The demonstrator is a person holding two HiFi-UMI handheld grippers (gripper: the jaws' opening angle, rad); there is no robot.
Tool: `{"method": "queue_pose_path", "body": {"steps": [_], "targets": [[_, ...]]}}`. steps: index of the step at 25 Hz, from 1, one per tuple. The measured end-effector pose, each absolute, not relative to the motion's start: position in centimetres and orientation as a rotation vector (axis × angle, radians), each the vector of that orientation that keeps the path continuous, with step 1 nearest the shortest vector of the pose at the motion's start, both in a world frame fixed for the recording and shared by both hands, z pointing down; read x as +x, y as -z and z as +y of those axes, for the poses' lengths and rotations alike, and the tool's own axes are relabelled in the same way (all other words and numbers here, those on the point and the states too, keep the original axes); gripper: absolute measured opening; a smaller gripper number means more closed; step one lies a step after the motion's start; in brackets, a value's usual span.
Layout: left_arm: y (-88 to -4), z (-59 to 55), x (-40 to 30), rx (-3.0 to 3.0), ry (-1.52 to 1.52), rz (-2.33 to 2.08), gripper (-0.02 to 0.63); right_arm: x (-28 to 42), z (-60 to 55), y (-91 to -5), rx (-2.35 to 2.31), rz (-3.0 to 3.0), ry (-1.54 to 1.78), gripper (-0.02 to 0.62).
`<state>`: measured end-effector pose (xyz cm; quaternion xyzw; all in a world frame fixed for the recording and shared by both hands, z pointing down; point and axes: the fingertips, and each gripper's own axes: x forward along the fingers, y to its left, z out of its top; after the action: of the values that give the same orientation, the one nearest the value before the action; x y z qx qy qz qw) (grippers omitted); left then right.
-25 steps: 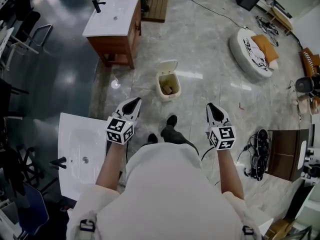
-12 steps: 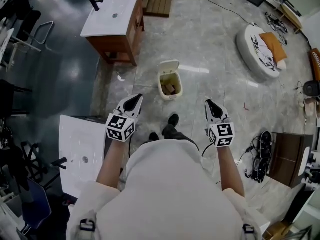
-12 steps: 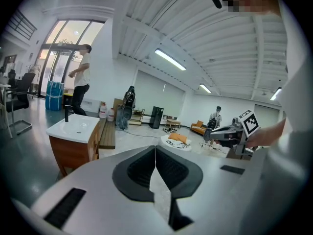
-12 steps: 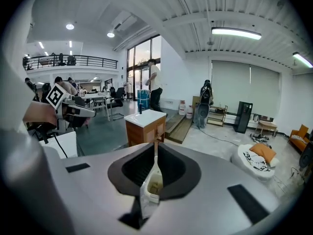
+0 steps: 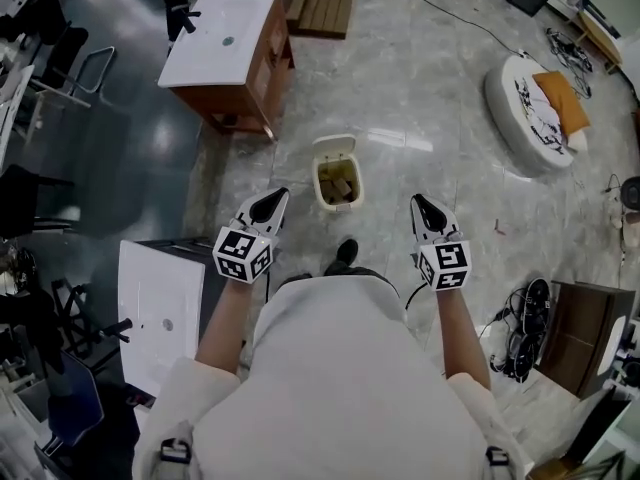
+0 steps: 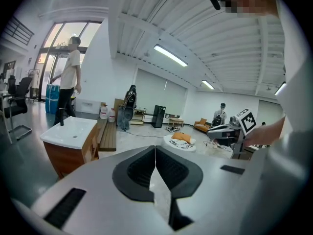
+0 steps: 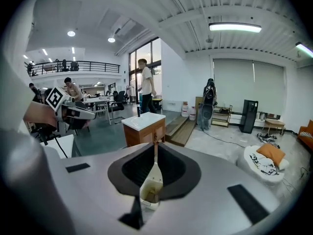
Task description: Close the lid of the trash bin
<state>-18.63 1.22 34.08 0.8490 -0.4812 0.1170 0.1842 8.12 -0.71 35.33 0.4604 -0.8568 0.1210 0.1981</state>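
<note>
2 shut, l tongs (image 5: pixel 277 196), r tongs (image 5: pixel 418 202), lid (image 5: pixel 333 147) open

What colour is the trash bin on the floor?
The trash bin is cream-white; the head view shows it best.

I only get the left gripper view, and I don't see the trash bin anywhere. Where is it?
Observer: The trash bin stands just ahead of the person's shoe; the head view shows it.
Operator: Is it closed?
Observer: No. The lid is tipped up at the bin's far side, and brownish stuff lies inside.
Operator: Is the right gripper holding something?
Observer: No. In its own view the right gripper has its fingers together and empty, with the bin showing just beyond them.
</note>
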Motion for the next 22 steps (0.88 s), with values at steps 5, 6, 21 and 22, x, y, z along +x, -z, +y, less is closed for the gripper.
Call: {"method": "queue_pose_path", "body": {"steps": [5,6,21,22], "targets": [[-34.5,-0.4,-16.8,2.38,-0.363,-1.37,0.018,9.7,-2.8,-36.4,1.257,-2.43,-0.378,0.038],[-34.5,-0.6,-16.5,2.377,-0.368,-1.371,0.018,9.9,-3.1,-36.6,1.253,-2.434,-0.384,0.038],[-35.9,-4.2,-13.6,2.377,-0.48,-1.292,0.018,11.2,-5.0,-39.0,1.232,-2.439,-0.499,0.038],[-36.1,-4.5,-13.7,2.379,-0.487,-1.282,0.018,11.1,-5.1,-39.3,1.236,-2.431,-0.512,0.038]]}}
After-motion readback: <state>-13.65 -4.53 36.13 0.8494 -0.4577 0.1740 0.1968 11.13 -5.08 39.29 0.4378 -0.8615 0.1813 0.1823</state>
